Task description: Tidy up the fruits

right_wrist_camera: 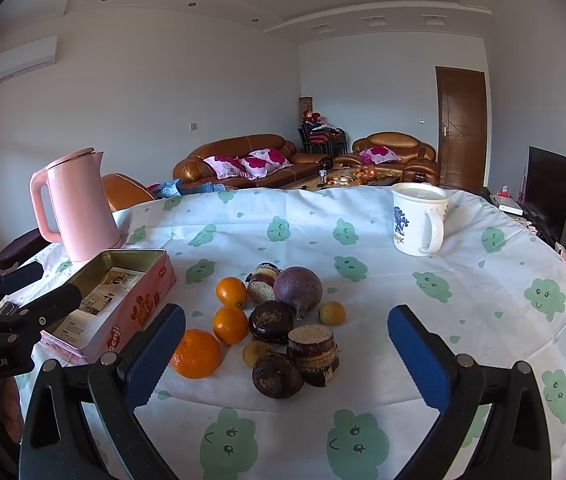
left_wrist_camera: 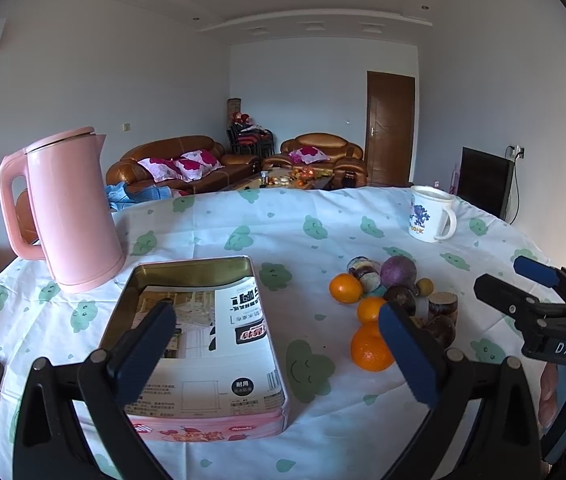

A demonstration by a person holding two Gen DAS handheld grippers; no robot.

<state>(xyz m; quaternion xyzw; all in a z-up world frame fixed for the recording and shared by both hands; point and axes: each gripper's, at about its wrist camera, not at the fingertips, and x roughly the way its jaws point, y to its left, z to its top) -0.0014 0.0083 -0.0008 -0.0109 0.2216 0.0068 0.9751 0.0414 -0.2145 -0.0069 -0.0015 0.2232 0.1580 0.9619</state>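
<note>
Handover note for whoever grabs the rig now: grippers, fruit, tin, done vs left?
Left gripper: open, empty, above the tin.
Right gripper: open, empty, facing the fruit pile.
Tin: open, holds only a printed paper; no fruit inside.
Fruit: three oranges, a purple fruit and dark pieces clustered on the tablecloth right of the tin.
Done: nothing sorted yet.
Left: all fruit, presumably into the tin.

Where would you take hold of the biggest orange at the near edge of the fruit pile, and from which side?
Grip the biggest orange across its round middle with the open right claw, coming from the near side, slightly from above. Its near and left flanks are bare cloth; the smaller orange sits close behind it, so pads set left and right would probably avoid nudging it.
</note>
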